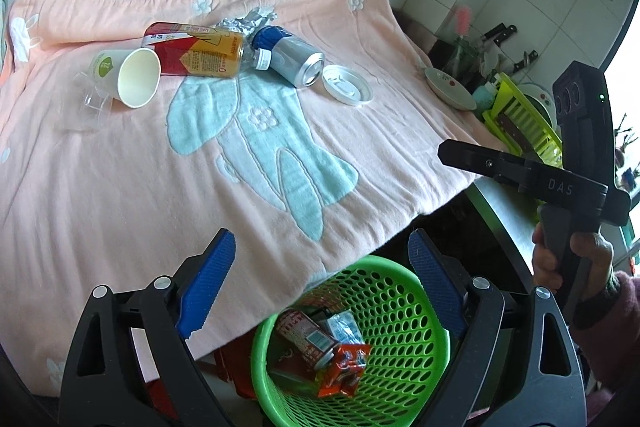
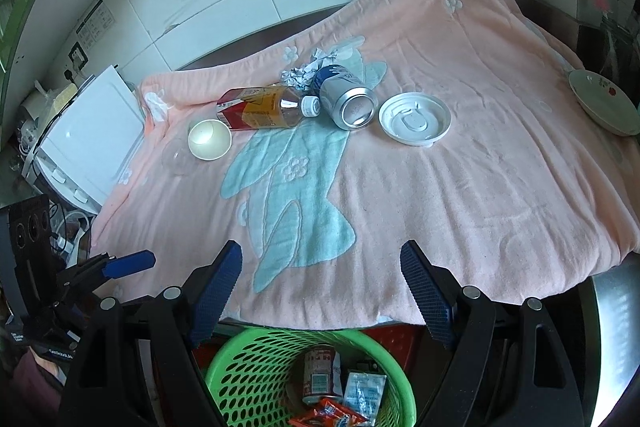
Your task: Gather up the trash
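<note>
Perforated green plastic basket; fluffy pink towel; paper cup, aluminium can, round plastic lid. Left gripper, right gripper: ribbed blue pads spread wide, empty.

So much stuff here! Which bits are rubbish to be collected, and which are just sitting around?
For the job:
- paper cup
- plastic bottle
- drink can
- white lid
- crumpled foil
- clear plastic cup
- green basket, already holding a can and wrappers

Just lying about:
- pink towel
- flowered plate
- white appliance
- yellow-green dish rack
</note>
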### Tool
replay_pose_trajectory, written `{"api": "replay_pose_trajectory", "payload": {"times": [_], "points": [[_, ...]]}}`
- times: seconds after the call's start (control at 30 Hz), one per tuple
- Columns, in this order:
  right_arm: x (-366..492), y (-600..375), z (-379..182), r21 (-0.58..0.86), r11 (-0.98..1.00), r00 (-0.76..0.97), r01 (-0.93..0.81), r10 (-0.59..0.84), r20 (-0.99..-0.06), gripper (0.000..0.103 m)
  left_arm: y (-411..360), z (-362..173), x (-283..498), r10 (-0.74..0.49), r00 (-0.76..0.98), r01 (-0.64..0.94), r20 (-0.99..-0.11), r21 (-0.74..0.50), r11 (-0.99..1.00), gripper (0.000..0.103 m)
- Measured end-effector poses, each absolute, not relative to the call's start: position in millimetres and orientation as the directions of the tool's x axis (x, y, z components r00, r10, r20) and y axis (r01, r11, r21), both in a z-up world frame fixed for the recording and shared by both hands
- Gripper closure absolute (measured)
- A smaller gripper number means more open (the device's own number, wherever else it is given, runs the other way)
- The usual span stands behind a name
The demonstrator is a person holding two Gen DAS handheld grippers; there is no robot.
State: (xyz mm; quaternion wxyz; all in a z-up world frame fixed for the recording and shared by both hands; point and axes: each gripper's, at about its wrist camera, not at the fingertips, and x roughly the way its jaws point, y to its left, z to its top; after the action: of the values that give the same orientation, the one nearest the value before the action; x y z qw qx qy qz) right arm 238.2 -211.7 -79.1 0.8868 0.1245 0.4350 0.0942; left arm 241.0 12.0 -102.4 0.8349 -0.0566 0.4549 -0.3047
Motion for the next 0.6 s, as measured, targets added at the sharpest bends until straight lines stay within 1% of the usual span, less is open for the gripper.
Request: {"api": "replay_pose_trajectory", "payload": {"times": [0.6], "points": [[266,-193,-76,0.290,0.954,0.596,-0.072,0.274,-0.755,0.025,32,-99,273,-0.567,0.422,0.435,-0.707,-0.391,0.811,0.015]]}}
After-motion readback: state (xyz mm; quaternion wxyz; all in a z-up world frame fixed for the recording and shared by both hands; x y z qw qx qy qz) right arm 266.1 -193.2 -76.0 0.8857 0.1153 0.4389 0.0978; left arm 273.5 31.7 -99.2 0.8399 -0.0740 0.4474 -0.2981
